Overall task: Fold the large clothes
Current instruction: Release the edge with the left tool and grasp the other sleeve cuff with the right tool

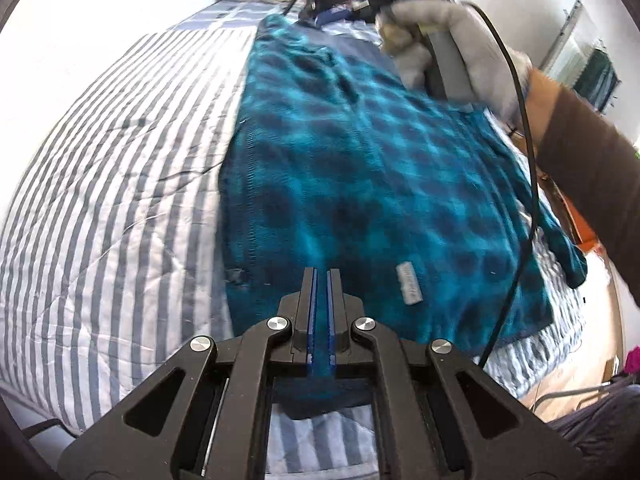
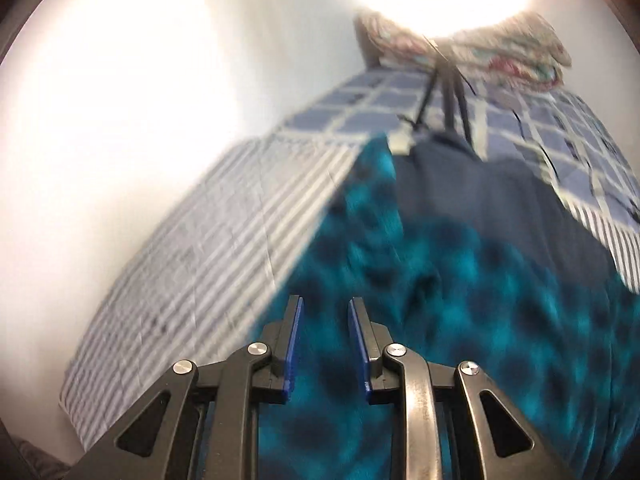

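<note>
Left wrist view shows the teal patterned garment [image 1: 360,168] lying on the striped bed cover [image 1: 100,200], already narrowed to a long panel with a straight folded edge on the side toward the stripes. A grey label [image 1: 409,283] faces up near the close end, and a sleeve-like piece [image 1: 560,240] trails off the side away from the stripes. My reading is that the lengthwise folds are partly done and the crosswise fold is left.

The left gripper [image 1: 321,276] has its fingers nearly pressed together, and teal cloth sits between them, so it pinches the garment's near hem. The right gripper [image 2: 325,308] hovers over the garment's far part with its fingers spread, holding nothing; the gloved right hand [image 1: 444,44] carries it.

The garment's long axis runs from the left gripper toward the patterned pillow [image 2: 480,52] at the bed's head, where a darker blue panel [image 2: 492,200] shows.
</note>
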Available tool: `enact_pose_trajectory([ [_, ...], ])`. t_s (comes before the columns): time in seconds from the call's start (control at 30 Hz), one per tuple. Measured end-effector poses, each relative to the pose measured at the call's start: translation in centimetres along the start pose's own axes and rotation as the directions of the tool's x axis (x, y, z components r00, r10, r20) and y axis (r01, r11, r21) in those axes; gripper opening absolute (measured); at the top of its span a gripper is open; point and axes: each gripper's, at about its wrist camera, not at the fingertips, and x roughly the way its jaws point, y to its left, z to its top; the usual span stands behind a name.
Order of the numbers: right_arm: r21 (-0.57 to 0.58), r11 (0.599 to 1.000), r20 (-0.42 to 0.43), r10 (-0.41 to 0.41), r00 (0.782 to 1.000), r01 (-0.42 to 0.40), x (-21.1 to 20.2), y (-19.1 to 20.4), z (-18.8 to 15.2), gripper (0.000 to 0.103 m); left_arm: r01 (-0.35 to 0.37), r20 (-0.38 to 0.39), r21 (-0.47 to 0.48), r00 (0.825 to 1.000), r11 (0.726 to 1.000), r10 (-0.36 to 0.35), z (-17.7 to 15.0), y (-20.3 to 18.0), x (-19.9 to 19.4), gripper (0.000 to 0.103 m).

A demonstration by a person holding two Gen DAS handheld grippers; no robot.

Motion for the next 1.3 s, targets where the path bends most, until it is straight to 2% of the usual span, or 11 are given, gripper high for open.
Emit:
enact_pose_trajectory([
  [0.13,0.006,0.999,0.007,0.033,0.999,-0.033,4.1,0.8,3.0,0.023,0.068,-0.031,-0.110,0.997,0.992,-0.072,-0.1,2.6,1.0,0.002],
  [0.3,0.047,0.998,0.008,0.044,0.999,-0.044,10.3,-0.7,5.3,0.023,0.068,-0.029,-0.104,0.997,0.992,-0.071,-0.1,3.0,1.3,0.002],
  [0.43,0.128,0.982,-0.050,-0.135,0.990,0.140,14.1,-4.7,5.1,0.020,0.084,-0.023,-0.078,0.996,0.993,-0.086,-0.1,2.5,1.0,0.002],
  [0.5,0.214,0.961,-0.068,-0.162,0.984,0.173,14.9,-7.5,4.0,0.017,0.083,-0.024,-0.068,0.996,0.994,-0.085,-0.1,2.4,1.1,0.002],
  [0.57,0.316,0.946,-0.012,-0.074,0.997,0.074,14.3,-9.6,3.2,0.016,0.079,-0.025,-0.064,0.996,0.995,-0.080,0.1,2.3,1.4,0.002],
  [0.67,0.336,0.941,-0.010,-0.043,0.999,0.044,13.5,-10.2,3.5,0.017,0.082,-0.027,-0.067,0.996,0.994,-0.084,0.1,2.1,1.4,0.002],
  [0.73,0.343,0.939,0.017,-0.039,0.999,0.031,11.5,-10.1,3.4,0.023,0.100,-0.017,-0.071,0.995,0.992,-0.101,0.2,1.7,1.1,0.002],
  [0.83,0.331,0.944,0.050,0.000,0.999,-0.017,8.3,-9.3,2.9,0.023,0.118,0.004,-0.043,0.993,0.992,-0.118,0.2,0.9,0.8,0.002],
  [0.93,0.276,0.961,0.065,-0.011,0.998,-0.007,4.3,-7.7,2.2,0.023,0.151,0.020,-0.021,0.988,0.988,-0.150,0.0,-0.1,0.5,0.002],
  [1.1,0.244,0.969,0.127,-0.005,0.992,-0.027,-6.6,-6.1,-0.8,0.024,0.206,0.053,-0.037,0.978,0.978,-0.204,0.4,-0.6,-0.7,0.002],
  [1.3,0.245,0.969,0.193,-0.076,0.978,0.027,-19.8,-5.6,-5.7,0.029,0.193,0.108,-0.014,0.976,0.981,-0.191,1.1,-0.7,-1.9,0.002],
])
